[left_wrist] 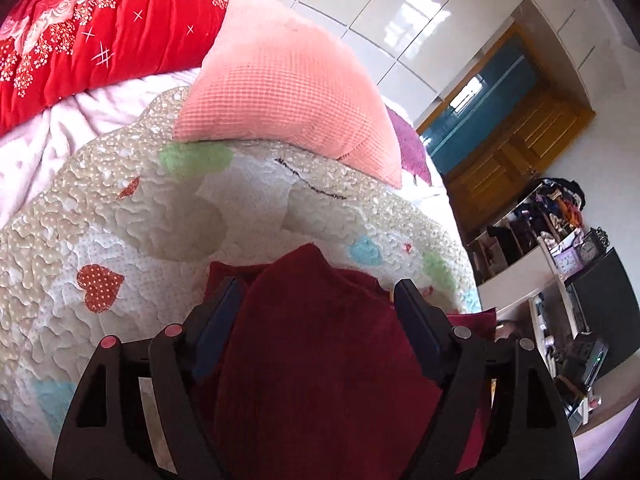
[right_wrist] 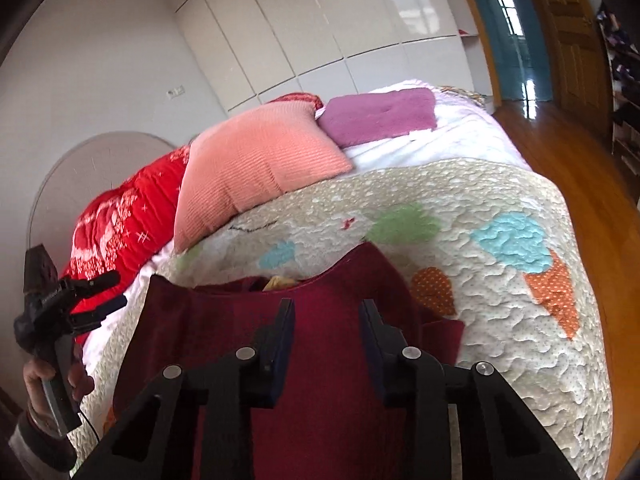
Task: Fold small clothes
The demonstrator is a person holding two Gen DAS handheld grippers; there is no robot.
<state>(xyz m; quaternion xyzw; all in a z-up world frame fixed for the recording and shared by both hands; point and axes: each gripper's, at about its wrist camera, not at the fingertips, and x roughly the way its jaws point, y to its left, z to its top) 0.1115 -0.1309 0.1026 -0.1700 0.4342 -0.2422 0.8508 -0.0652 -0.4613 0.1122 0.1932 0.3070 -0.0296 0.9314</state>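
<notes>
While the dark red garment lies on the quilted bed cover, the left hand-held gripper stands wide open, cloth bulging up between its fingers toward 12 o'clock, the pads not pressing it. At 9 o'clock in the right view, a hand holds that tool. The right hand-held gripper is partly open over the garment's middle, gripping nothing.

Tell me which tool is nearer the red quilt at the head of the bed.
Left. The left tool hangs right beside the red quilt; the right tool is over the dark red garment, farther away.
</notes>
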